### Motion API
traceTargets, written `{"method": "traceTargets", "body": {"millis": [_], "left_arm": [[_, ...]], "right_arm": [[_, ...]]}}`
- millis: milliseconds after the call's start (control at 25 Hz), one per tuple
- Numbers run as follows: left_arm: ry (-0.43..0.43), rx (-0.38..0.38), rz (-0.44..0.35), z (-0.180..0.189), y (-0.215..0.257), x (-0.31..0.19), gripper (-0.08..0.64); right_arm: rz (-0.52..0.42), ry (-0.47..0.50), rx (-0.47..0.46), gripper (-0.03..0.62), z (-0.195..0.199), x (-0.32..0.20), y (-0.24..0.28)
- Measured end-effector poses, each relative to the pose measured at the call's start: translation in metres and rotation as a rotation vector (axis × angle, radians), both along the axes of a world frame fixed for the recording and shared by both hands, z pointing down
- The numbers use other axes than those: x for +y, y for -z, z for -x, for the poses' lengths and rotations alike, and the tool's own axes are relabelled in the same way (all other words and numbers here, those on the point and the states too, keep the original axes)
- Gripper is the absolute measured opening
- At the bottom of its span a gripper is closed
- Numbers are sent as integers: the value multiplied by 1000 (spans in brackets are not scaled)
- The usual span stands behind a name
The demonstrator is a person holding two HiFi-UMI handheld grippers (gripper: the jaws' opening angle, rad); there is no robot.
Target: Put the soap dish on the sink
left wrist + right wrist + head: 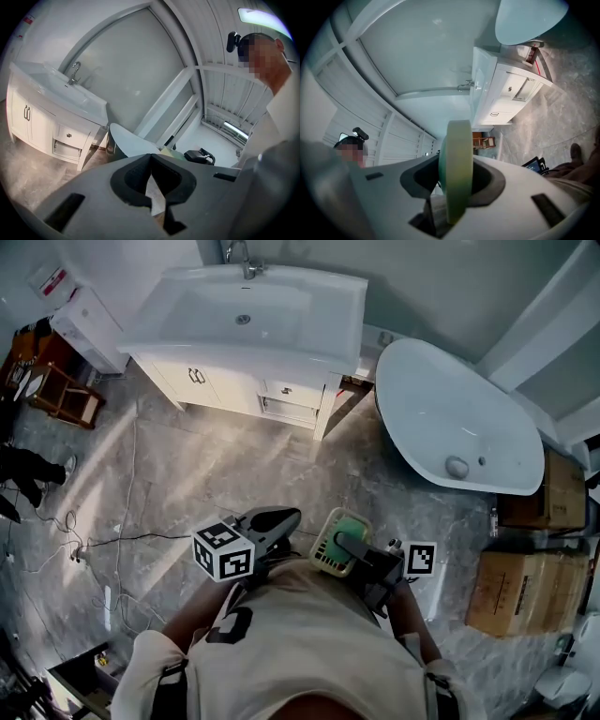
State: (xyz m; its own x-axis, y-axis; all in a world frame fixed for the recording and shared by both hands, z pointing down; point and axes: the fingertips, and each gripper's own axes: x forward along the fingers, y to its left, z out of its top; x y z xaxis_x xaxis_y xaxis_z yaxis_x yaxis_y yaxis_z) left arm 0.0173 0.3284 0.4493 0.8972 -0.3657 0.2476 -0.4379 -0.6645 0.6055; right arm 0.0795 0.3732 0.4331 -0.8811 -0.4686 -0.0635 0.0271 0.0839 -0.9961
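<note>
The pale green and cream soap dish (334,547) is clamped in my right gripper (349,542), low in the head view and close to the person's body. In the right gripper view the soap dish (457,168) stands edge-on between the two jaws, which press on its sides. My left gripper (292,515) is just to its left, shut with nothing in it; in its own view the left gripper (150,156) has its tips touching. The white sink (244,320) on its vanity stands across the floor at the top of the head view, well apart from both grippers.
A white bathtub (459,418) stands to the right of the vanity. Cardboard boxes (534,587) are stacked at the far right. A wooden stool (66,395) and loose cables (94,545) lie at the left. Grey marble floor (225,465) stretches between me and the sink.
</note>
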Motion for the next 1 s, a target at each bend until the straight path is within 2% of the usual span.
{"method": "traceTargets", "body": {"millis": [280,1000], "left_arm": [[33,-24,1,-6,-2,4,20],[97,-72,36,-55,-6,5,20]], "right_arm": [[7,44,1,152,-7,-1,-3],[64,87,-33,150,-65,-10,-11]]}}
